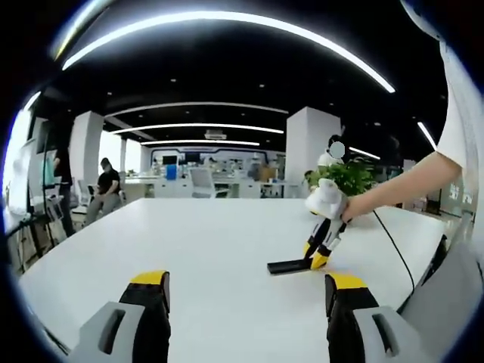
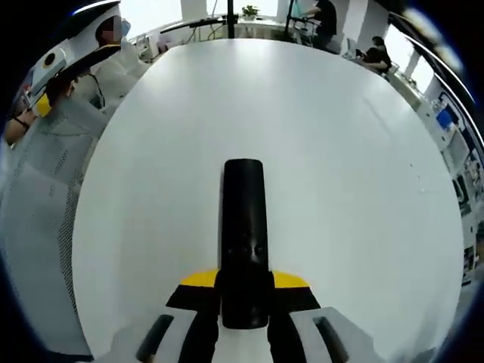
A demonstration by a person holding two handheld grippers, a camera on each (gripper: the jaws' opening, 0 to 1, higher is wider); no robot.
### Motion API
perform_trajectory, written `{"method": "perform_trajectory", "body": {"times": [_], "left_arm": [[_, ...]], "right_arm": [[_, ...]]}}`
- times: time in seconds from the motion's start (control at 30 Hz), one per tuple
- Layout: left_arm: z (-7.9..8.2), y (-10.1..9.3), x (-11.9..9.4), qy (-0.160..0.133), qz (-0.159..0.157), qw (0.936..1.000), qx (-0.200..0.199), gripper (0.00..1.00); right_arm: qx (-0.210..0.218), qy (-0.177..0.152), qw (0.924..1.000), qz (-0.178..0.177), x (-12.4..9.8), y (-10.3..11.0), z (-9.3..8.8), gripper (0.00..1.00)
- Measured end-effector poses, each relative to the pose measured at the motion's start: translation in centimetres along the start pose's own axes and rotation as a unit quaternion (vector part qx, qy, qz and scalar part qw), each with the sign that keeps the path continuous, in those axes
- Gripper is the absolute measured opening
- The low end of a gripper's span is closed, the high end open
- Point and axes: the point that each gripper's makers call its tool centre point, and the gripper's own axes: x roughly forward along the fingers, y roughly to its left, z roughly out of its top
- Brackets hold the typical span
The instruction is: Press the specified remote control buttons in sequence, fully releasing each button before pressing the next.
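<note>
white table [image 2: 340,151]: remote [image 2: 243,227] flat, lengthwise between r gripper [image 2: 243,299] jaws.

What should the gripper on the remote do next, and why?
Probably ease the right gripper down a touch to press a button. It sits low over the flat black remote control on the white table, its jaws on either side. Which button lies under it cannot be told. The left gripper hangs open, well short.
</note>
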Motion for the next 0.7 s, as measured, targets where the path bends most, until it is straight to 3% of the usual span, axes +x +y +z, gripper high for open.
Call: {"method": "perform_trajectory", "body": {"times": [0.7], "left_arm": [[-0.5, 0.1, 0.0, 0.014, 0.000, 0.9999, 0.000, 0.86]], "right_arm": [[0.022, 0.016, 0.9996, -0.004, 0.2, -6.4, -0.1, 0.21]]}}
